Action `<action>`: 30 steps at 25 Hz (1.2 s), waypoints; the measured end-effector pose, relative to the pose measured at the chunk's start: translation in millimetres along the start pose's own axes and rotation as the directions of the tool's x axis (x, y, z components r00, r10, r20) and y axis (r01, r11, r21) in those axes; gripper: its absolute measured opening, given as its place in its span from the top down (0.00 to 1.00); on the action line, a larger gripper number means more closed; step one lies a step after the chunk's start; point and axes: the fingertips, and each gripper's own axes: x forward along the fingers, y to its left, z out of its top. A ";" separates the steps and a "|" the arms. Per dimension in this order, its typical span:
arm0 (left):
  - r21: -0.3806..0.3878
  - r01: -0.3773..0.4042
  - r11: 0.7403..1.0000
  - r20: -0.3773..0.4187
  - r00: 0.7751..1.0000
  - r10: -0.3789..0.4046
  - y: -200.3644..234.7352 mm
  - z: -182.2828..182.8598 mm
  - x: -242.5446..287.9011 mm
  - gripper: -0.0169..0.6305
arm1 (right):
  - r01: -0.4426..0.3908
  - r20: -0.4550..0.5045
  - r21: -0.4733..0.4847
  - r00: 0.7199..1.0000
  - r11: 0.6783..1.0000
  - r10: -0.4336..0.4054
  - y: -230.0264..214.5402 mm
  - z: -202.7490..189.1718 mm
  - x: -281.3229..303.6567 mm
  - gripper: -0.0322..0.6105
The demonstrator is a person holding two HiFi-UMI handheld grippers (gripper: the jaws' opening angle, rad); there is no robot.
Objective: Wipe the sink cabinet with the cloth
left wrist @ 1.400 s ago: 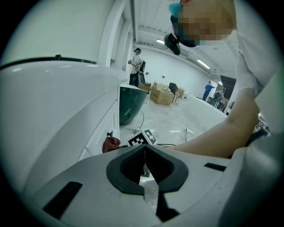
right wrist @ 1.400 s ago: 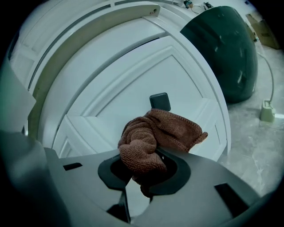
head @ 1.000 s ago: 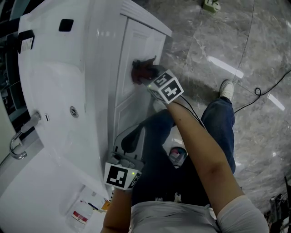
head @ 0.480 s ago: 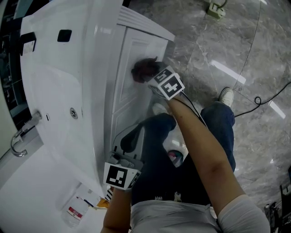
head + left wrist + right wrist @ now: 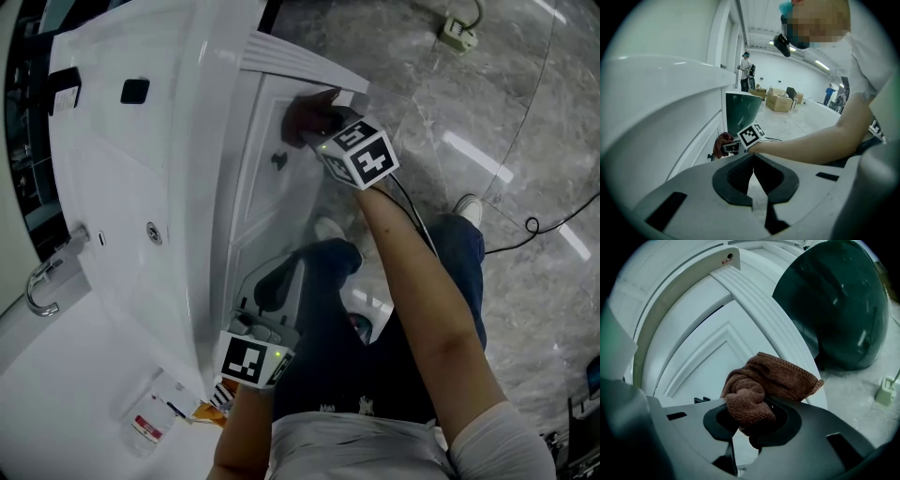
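Against the white sink cabinet [image 5: 258, 187], above grey marble floor [image 5: 450, 84], right claw [image 5: 746, 437] pinches cloth [image 5: 773, 380]; left claw [image 5: 753, 194] pressed together.

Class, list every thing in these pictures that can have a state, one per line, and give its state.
right tool, shut on the cloth
cloth, bunched up, held at the cabinet door's upper corner
left tool, shut, nothing between its jaws
cabinet door, appears closed
faucet, no water seen running
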 end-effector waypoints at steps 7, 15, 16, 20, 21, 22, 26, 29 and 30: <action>-0.010 0.015 1.000 -0.013 1.000 -0.015 -3.7 9.7 0.6 0.95 | 0.031 -0.008 -0.001 0.999 1.000 -0.031 8.1 5.4 -2.7 0.81; -0.028 0.053 0.998 -0.023 0.998 -0.053 -8.6 13.9 -15.1 0.95 | 0.044 0.006 -0.092 0.999 0.995 -0.044 42.4 40.8 -19.6 0.81; -0.023 0.057 0.998 -0.028 0.998 -0.058 -8.8 14.0 -17.8 0.95 | 0.050 0.011 -0.086 0.999 0.995 -0.049 43.5 40.5 -19.8 0.81; -0.014 0.061 0.998 -0.040 0.997 -0.062 -4.8 12.8 -26.4 0.95 | 0.072 0.041 -0.058 0.997 0.996 -0.070 45.7 38.1 -19.8 0.81; -0.021 0.061 0.998 -0.040 0.997 -0.062 -2.9 12.2 -26.9 0.95 | 0.076 0.042 -0.059 0.996 0.995 -0.074 46.4 38.1 -19.7 0.81; -0.027 0.062 0.998 -0.035 0.997 -0.063 -1.2 11.8 -26.6 0.95 | 0.077 0.042 -0.061 0.996 0.995 -0.075 47.5 37.9 -19.6 0.81; -0.030 0.079 0.996 -0.015 0.997 -0.079 -0.2 10.0 -24.8 0.95 | 0.073 0.040 -0.062 0.997 0.995 -0.071 56.1 34.1 -18.7 0.82; -0.034 0.091 0.995 -0.015 0.996 -0.092 -1.8 6.4 -27.2 0.95 | 0.070 0.035 -0.062 0.997 0.996 -0.068 64.1 30.1 -19.3 0.82; -0.035 0.095 0.995 -0.020 0.995 -0.096 -2.4 4.2 -28.8 0.95 | 0.071 0.032 -0.060 0.997 0.996 -0.069 67.3 28.1 -19.4 0.82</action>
